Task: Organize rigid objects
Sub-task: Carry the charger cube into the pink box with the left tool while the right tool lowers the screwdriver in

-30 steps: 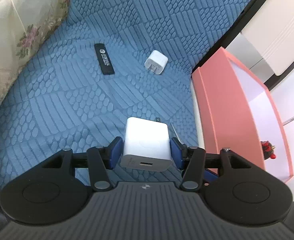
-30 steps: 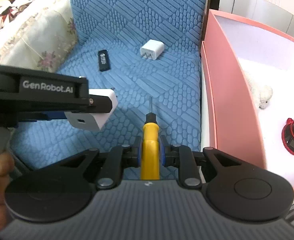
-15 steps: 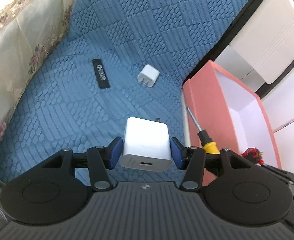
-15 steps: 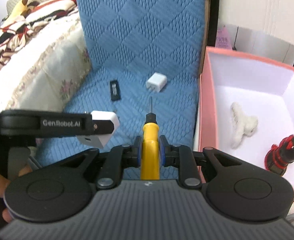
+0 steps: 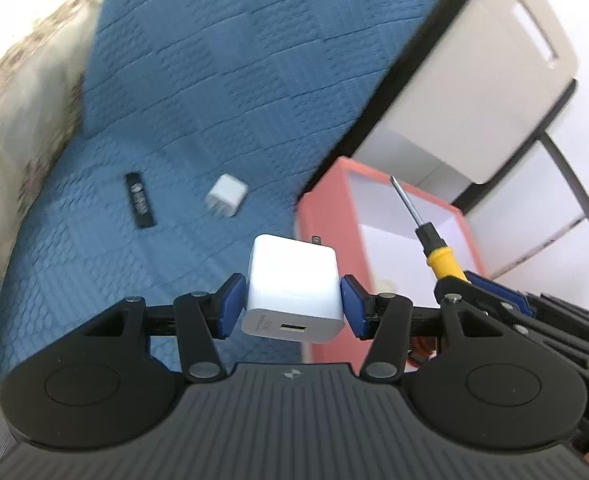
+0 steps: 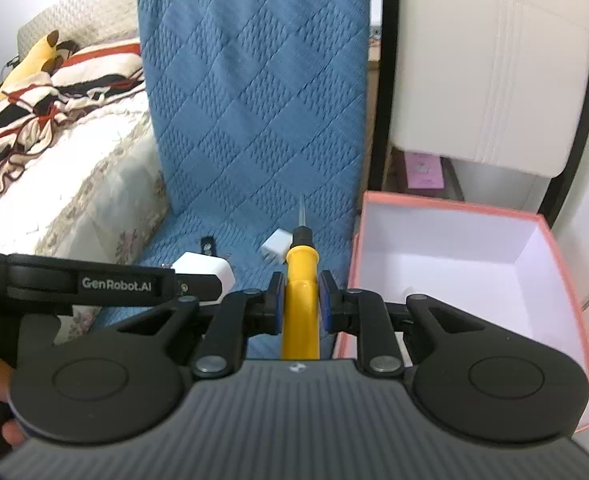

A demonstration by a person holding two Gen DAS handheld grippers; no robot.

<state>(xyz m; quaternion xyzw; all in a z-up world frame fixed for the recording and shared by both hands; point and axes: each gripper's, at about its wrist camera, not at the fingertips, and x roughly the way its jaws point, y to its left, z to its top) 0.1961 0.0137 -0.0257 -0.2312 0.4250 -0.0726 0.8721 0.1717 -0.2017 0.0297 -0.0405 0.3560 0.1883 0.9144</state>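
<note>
Tongs on both sides are clamped on cargo, left tongs (image 5: 293, 303) pinching the large white charger (image 5: 293, 288) and right tongs (image 6: 300, 300) squeezing the yellow screwdriver (image 6: 301, 280), both held aloft near the pink box (image 6: 542, 280), presumably for dropping inside.

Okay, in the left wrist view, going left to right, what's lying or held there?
Floral bedding → black stick → small charger → big charger in the left claw → screwdriver over the pink box.

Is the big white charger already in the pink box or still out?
Out. The big white charger is clamped in the left gripper, held above the blue cushion beside the pink box.
</note>
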